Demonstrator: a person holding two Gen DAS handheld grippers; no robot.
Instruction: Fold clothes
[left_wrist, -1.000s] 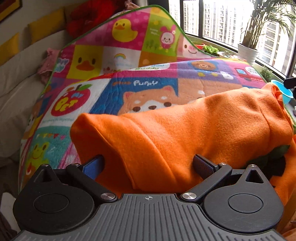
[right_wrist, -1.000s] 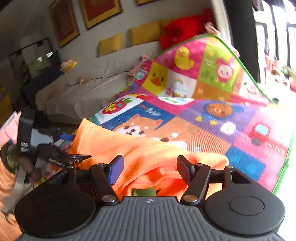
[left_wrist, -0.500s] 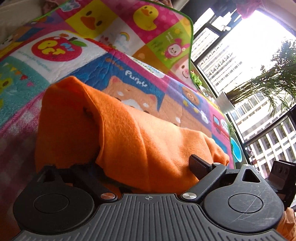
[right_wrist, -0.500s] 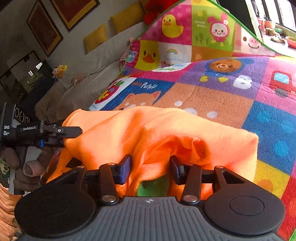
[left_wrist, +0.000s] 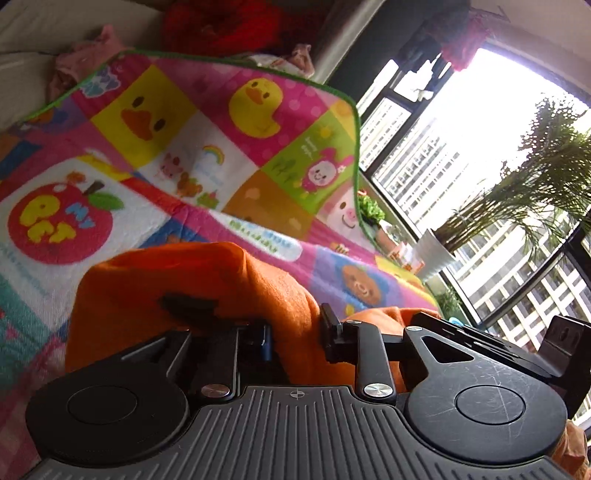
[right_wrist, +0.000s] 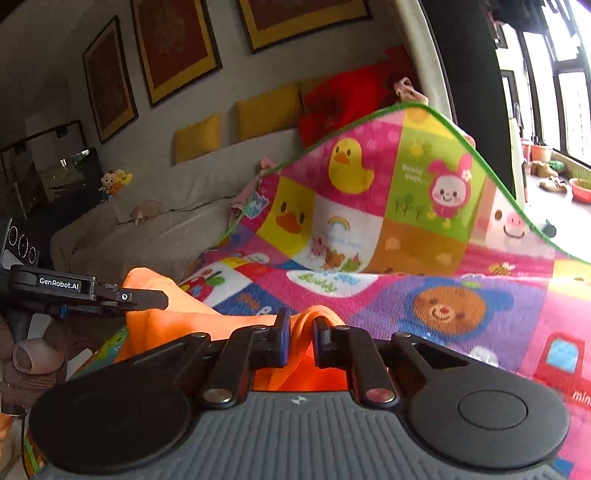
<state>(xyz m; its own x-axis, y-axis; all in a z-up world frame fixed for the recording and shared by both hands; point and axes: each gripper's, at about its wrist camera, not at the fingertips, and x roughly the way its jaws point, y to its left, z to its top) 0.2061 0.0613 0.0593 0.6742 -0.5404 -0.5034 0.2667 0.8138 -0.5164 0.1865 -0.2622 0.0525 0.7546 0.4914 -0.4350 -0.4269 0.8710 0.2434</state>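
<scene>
An orange fleece garment (left_wrist: 207, 288) lies bunched on a colourful cartoon play mat (left_wrist: 155, 155). My left gripper (left_wrist: 295, 332) is shut on a thick fold of the garment, which drapes over its left finger. My right gripper (right_wrist: 299, 336) is shut on a thin fold of the same orange garment (right_wrist: 173, 317). In the right wrist view the left gripper (right_wrist: 110, 295) shows at the left edge, holding the garment's other end. In the left wrist view the right gripper's body (left_wrist: 517, 347) shows at the right. Both ends are held above the mat.
The mat (right_wrist: 443, 280) rises at the back against a pale sofa (right_wrist: 155, 229) with yellow cushions (right_wrist: 266, 110) and a red cushion (right_wrist: 351, 103). A large window (left_wrist: 480, 155) and a potted palm (left_wrist: 524, 192) stand to the right. Framed pictures hang on the wall.
Both grippers have closed from wide open onto folds of the orange garment. They have lifted and drawn it up, so less of it lies spread on the mat.
</scene>
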